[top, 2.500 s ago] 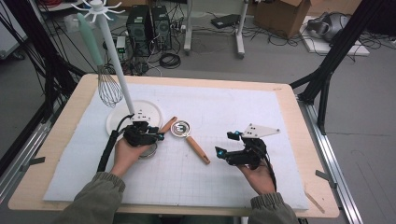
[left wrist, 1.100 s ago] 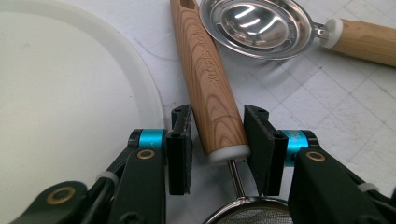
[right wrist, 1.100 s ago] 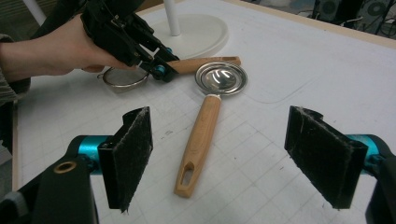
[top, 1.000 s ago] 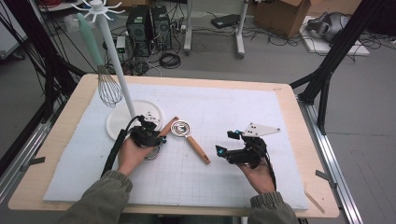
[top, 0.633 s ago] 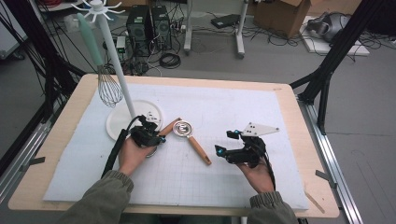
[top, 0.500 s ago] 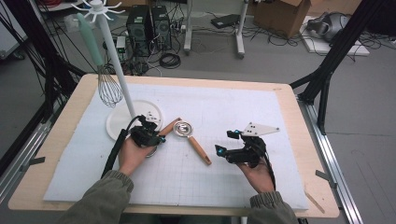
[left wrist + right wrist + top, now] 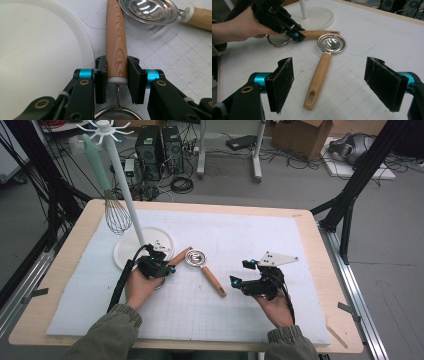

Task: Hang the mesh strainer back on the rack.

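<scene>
Left gripper view: my left gripper [image 7: 117, 79] pinches the strainer's wooden handle [image 7: 115, 42] near its collar for control; my right gripper [image 7: 337, 83], jaws spread, faces the spoon [image 7: 324, 67].

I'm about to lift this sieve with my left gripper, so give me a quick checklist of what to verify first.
1. Left gripper shut on the sieve's wooden handle: ok.
2. Grip placement: at the collar end next to the mesh, not mid-handle: ok.
3. Handle apart from the metal spoon: cannot tell, they lie very close.
4. Right gripper open and away from the sieve: ok.
5. White stand base beside the handle, not on it: ok.
</scene>
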The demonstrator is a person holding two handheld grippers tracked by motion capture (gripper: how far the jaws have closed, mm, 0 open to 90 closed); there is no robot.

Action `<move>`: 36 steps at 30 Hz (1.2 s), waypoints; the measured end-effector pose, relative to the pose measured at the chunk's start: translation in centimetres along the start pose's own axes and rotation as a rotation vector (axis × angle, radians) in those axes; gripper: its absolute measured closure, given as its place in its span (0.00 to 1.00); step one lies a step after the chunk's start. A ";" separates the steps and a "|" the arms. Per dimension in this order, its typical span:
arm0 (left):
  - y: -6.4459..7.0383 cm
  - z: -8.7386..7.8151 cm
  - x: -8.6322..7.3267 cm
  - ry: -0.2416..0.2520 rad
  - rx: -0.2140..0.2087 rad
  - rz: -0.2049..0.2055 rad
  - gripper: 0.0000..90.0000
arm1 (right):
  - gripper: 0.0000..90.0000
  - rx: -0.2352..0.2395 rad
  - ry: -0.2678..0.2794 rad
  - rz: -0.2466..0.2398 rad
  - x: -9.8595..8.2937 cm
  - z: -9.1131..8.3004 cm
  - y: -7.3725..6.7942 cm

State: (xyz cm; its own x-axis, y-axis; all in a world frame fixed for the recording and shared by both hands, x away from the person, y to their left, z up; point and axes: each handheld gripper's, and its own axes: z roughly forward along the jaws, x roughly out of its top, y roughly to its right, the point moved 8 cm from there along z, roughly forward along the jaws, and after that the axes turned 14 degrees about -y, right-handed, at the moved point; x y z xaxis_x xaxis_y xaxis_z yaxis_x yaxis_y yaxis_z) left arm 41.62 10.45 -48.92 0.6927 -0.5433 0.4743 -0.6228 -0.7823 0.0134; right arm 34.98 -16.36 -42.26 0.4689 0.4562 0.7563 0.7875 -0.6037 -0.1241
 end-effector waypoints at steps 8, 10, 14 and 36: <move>-0.2 -0.5 -0.3 -0.004 0.004 0.009 0.78 | 0.25 0.000 -0.012 0.003 -0.1 0.2 0.0; -0.3 -0.7 -0.4 -0.008 0.009 0.014 0.78 | 0.25 -0.001 -0.014 0.001 -0.1 0.2 0.0; -0.4 -0.9 -0.6 0.000 0.007 0.005 0.78 | 0.25 -0.004 -0.014 -0.007 -0.1 0.4 0.0; 0.3 -3.6 -1.6 0.063 -0.048 0.046 0.78 | 0.25 0.009 -0.038 -0.018 -0.1 0.9 -0.5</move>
State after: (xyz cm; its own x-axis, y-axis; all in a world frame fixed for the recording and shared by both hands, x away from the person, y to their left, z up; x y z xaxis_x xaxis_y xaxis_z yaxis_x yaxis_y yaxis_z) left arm 39.05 12.20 -46.52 0.6397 -0.5570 0.5297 -0.6711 -0.7407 0.0315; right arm 34.95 -15.53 -42.86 0.4689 0.4916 0.7338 0.7994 -0.5895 -0.1160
